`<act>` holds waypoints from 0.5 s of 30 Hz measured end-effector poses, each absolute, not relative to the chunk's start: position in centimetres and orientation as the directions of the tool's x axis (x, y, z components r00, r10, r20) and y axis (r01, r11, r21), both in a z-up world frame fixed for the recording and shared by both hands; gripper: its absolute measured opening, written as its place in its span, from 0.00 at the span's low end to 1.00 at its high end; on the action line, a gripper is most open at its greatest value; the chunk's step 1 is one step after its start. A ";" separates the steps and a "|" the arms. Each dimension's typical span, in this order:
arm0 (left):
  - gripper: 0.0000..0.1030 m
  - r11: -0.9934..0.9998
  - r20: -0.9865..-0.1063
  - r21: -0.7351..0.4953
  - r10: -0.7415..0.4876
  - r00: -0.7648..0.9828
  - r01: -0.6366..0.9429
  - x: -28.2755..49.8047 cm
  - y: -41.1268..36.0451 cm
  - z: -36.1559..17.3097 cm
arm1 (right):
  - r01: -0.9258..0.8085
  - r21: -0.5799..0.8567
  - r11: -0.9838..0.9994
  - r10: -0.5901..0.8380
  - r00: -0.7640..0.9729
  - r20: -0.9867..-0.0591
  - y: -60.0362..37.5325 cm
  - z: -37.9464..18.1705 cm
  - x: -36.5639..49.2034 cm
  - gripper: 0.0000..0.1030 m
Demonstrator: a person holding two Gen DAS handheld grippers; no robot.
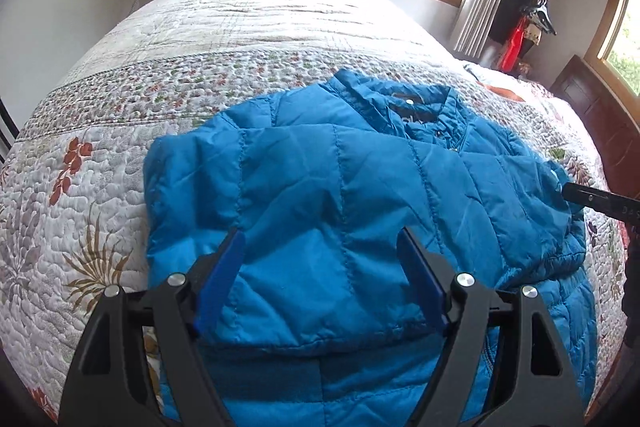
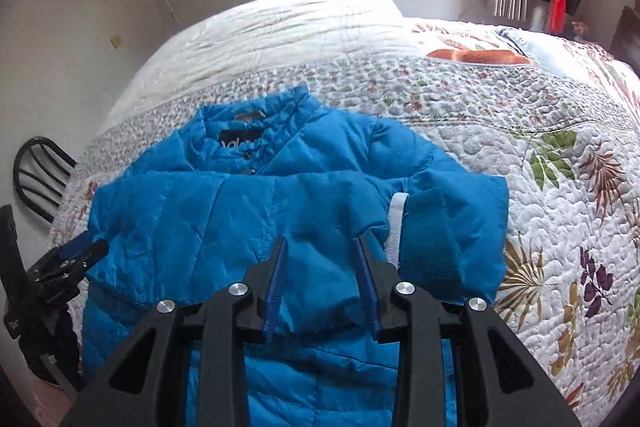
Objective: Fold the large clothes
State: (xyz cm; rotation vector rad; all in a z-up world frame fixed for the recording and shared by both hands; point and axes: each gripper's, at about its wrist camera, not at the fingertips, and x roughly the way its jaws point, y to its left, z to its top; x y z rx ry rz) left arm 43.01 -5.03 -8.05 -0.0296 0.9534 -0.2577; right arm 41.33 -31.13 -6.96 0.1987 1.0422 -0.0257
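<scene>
Jacket [image 1: 360,187] hem cut off at btm edge, both views.

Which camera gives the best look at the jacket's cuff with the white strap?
The right wrist view. The cuff lies unobstructed just right of the right gripper, its white strap clearly visible. In the left wrist view, that end of the jacket sits far right, where no strap can be made out.

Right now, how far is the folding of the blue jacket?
Done: both sleeves of the blue jacket lie folded across its chest, one cuff on top, on the quilted bed. In hand: nothing; the left gripper and right gripper are open above the fabric. Left: apparently folding the body from hem to collar.
</scene>
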 end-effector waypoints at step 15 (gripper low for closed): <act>0.77 0.972 -0.854 -0.089 -0.186 0.486 0.217 45.1 -5.8 -12.3 | 0.111 0.088 0.990 0.025 0.472 -0.881 -30.0 -12.3 41.5 0.31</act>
